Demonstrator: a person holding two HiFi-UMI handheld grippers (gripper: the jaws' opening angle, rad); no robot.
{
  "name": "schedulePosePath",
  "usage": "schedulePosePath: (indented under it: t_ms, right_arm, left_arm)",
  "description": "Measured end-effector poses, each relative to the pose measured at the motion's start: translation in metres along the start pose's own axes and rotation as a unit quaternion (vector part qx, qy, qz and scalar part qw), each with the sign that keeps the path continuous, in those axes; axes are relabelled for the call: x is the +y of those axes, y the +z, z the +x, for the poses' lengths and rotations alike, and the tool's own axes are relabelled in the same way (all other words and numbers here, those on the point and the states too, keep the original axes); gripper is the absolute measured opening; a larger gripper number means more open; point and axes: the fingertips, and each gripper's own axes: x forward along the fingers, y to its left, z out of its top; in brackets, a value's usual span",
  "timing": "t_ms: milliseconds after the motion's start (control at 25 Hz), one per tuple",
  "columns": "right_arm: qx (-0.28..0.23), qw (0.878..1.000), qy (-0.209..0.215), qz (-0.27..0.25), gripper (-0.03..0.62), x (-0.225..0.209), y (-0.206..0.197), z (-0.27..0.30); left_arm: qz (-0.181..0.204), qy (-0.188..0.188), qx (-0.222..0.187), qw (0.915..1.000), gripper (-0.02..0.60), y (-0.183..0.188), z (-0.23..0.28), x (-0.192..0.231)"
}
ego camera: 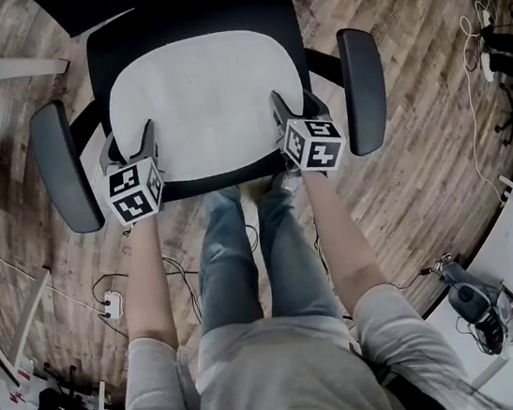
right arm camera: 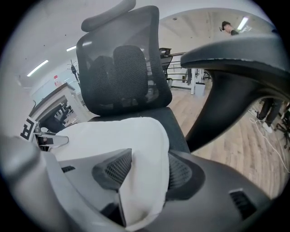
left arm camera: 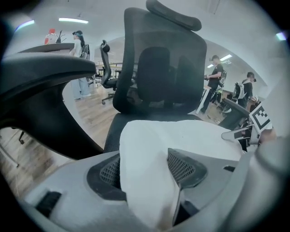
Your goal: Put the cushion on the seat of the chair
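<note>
white cushion (ego camera: 209, 102) lies flat on the black office chair seat (ego camera: 192, 14), between the two armrests (ego camera: 62, 165). left gripper (ego camera: 128, 143) is at its near-left corner, right gripper (ego camera: 295, 110) at its near-right. both sets of jaws stand wide, with a cushion corner between them, not clamped.

Both forearms (ego camera: 144, 281) stretched forward and down, near parallel, either side of legs (ego camera: 245, 258). At front-left corner of seat (ego camera: 215, 180): left gripper (ego camera: 127, 138). At front-right corner: right gripper (ego camera: 295, 109). Both pitched downward. Jaws of each spread wide, cushion (ego camera: 209, 102) edge loose between them, not squeezed.
</note>
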Motion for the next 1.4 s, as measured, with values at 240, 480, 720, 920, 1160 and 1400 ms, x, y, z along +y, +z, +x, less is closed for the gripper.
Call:
schedulePosePath:
  t_ms: [240, 480, 720, 920, 1160, 1400]
  right_arm:
    - [-0.007, 1.000, -0.010, -0.003, 0.212, -0.006, 0.003, -0.004]
    - [-0.035, 0.998, -0.031, -0.029, 0.222, -0.017, 0.009, -0.017]
    - [-0.034, 0.997, 0.010, -0.065, 0.135, 0.005, 0.009, -0.022]
    - [-0.044, 0.996, 0.031, -0.067, 0.026, 0.027, 0.011, -0.030]
    - [-0.069, 0.993, 0.044, -0.080, 0.023, 0.045, 0.023, -0.049]
    - [-0.097, 0.990, 0.056, -0.080, 0.023, 0.061, 0.038, -0.081]
  left_arm:
    - [0.009, 0.012, 0.004, 0.9999, 0.277, 0.000, -0.002, 0.002]
    - [0.001, 0.032, 0.006, 0.9995, 0.284, -0.007, -0.009, 0.010]
    - [0.032, 0.047, -0.018, 0.9982, 0.282, 0.005, -0.017, 0.010]
    - [0.051, 0.019, -0.050, 0.9972, 0.126, 0.020, -0.028, -0.008]
    - [0.057, -0.016, -0.076, 0.9954, 0.011, 0.033, -0.049, -0.034]
    - [0.064, -0.035, -0.094, 0.9929, 0.011, 0.038, -0.082, -0.051]
